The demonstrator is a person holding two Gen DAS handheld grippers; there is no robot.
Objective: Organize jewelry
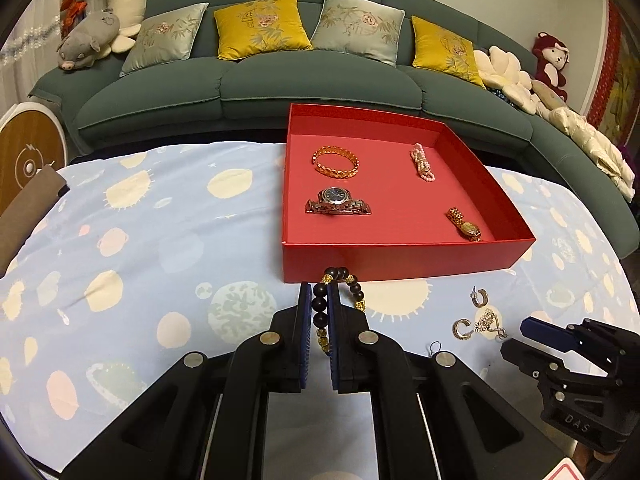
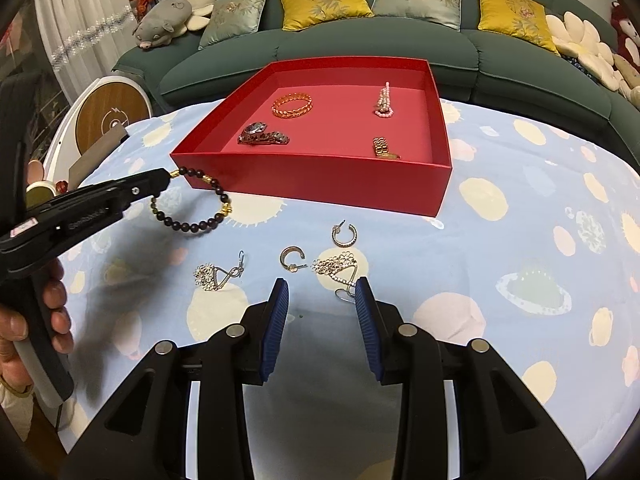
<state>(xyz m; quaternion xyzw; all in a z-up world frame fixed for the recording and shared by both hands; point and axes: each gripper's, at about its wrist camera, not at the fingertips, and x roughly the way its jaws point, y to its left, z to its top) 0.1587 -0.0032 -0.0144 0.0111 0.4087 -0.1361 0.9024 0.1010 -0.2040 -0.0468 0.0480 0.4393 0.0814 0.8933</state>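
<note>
My left gripper [image 1: 320,290] is shut on a dark bead bracelet [image 1: 320,312] with gold beads and holds it above the cloth just in front of the red box [image 1: 400,260]. In the right wrist view the bracelet [image 2: 192,226] hangs from the left gripper [image 2: 162,178] near the box's front left corner. The box [image 2: 320,184] holds a gold bangle [image 2: 292,105], a silver watch [image 2: 262,136], a pearl bracelet [image 2: 385,106] and a gold watch [image 2: 384,149]. My right gripper [image 2: 322,292] is open, just above a flower earring [image 2: 334,268]. Two hoop earrings [image 2: 292,258] and another flower earring [image 2: 212,274] lie nearby.
The table has a light blue planet-print cloth [image 2: 520,240]. A green sofa [image 1: 280,76] with cushions stands behind it. A round wooden-faced device [image 2: 112,114] and a brown object [image 1: 28,208] are at the table's left end.
</note>
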